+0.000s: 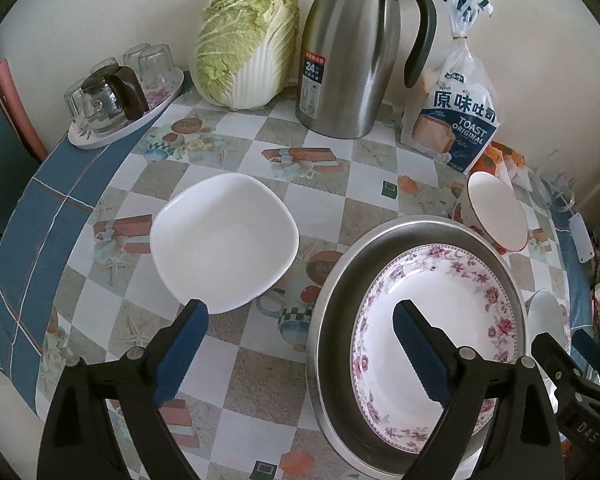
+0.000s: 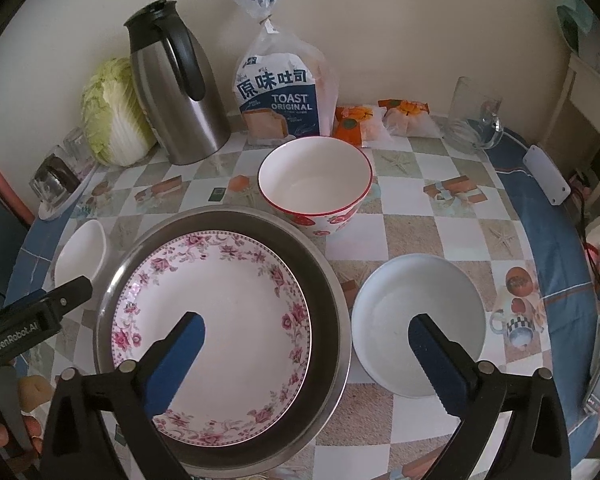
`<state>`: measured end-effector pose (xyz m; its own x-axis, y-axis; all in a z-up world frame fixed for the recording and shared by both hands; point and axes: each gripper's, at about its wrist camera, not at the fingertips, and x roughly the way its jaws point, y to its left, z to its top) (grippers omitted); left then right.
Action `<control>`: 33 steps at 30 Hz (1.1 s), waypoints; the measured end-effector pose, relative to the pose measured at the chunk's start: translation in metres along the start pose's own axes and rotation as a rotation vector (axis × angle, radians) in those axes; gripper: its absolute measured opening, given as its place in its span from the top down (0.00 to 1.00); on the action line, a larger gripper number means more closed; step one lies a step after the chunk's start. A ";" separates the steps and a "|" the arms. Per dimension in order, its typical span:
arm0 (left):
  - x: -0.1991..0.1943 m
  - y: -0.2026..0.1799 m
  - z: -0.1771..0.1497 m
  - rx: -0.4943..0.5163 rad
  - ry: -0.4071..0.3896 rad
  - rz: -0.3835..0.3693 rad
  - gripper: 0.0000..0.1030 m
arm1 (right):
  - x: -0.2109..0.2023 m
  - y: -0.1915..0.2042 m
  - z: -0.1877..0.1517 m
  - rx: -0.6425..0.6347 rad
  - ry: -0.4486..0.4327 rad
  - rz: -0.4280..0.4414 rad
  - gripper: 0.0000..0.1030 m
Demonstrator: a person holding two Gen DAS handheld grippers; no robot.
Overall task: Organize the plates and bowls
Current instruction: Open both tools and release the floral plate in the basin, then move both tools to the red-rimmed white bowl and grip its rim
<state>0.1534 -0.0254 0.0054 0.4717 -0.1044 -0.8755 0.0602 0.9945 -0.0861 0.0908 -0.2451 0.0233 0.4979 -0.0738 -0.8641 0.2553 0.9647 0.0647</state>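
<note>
The table [image 2: 420, 232], under a checked cloth, carries everything. Largest of the task's things is the steel basin [image 2: 324, 276], near the front edge, with the floral plate [image 2: 220, 304] lying flat inside it. So 1 plate is already stacked, and 3 pieces remain loose around the basin.

To the basin's left sits the squarish white bowl [image 1: 224, 240], apart from the rim. Behind the basin, touching or just beside its far edge, stands the red-rimmed bowl [image 2: 314, 184], upright. To the right lies the plain white dish [image 2: 418, 320], just beside the basin.

Both tools hang empty above this group. The left gripper [image 1: 300, 344] has its jaws spread wide, 1 finger over the white bowl's near edge, the other over the floral plate; nothing is between them. The right gripper [image 2: 306, 354] is likewise spread, 1 finger over the floral plate and 1 over the plain dish, pinching nothing.

The step in hand looks like choosing the next piece. The plain dish seems the likeliest to go onto the floral plate: the right gripper would need to shift right and bite its rim.
</note>
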 end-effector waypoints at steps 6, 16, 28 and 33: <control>-0.003 -0.005 0.003 0.001 -0.020 0.007 0.09 | -0.004 -0.006 -0.001 0.032 -0.021 0.007 0.00; 0.007 -0.030 0.036 0.073 0.007 -0.073 0.08 | 0.007 -0.026 0.020 0.106 -0.045 0.035 0.00; 0.030 -0.059 0.091 0.118 0.051 -0.127 0.08 | 0.011 -0.061 0.072 0.143 -0.045 0.024 0.00; 0.037 -0.071 0.104 0.125 0.063 -0.201 0.08 | 0.019 -0.070 0.084 0.134 -0.033 0.010 0.00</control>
<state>0.2577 -0.1015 0.0286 0.3838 -0.2950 -0.8751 0.2576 0.9442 -0.2053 0.1517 -0.3357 0.0443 0.5271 -0.0746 -0.8465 0.3578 0.9230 0.1414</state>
